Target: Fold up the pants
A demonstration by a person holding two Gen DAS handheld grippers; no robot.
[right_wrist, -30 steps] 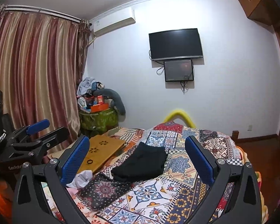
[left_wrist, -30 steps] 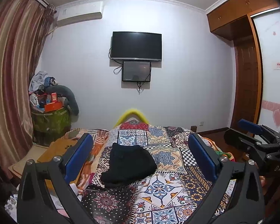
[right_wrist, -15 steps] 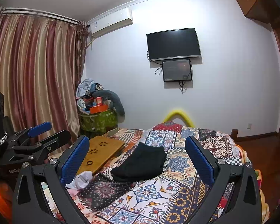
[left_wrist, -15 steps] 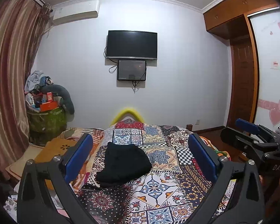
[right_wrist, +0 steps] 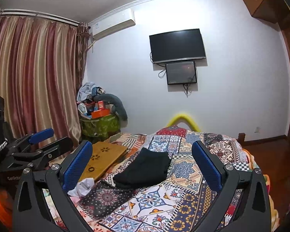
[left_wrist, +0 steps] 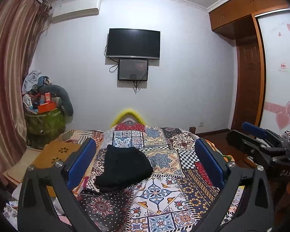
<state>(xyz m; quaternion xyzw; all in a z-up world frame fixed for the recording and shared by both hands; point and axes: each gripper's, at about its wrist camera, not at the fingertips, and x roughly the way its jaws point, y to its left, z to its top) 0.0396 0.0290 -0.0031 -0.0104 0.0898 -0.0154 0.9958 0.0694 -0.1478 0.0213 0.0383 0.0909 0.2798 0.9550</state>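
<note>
The black pants lie folded into a compact stack on the patterned patchwork bedspread; they also show in the right wrist view. My left gripper is open and empty, held back above the near part of the bed. My right gripper is open and empty too, also well short of the pants. The right gripper shows at the right edge of the left wrist view, and the left gripper at the left edge of the right wrist view.
A wooden lap table lies left of the pants, with a crumpled white cloth near it. A cluttered green bin, curtains, a wall TV and a wardrobe surround the bed.
Both grippers have drifted slightly, so the room shifts a little in both views. The pants have not moved and both grippers stay open.
</note>
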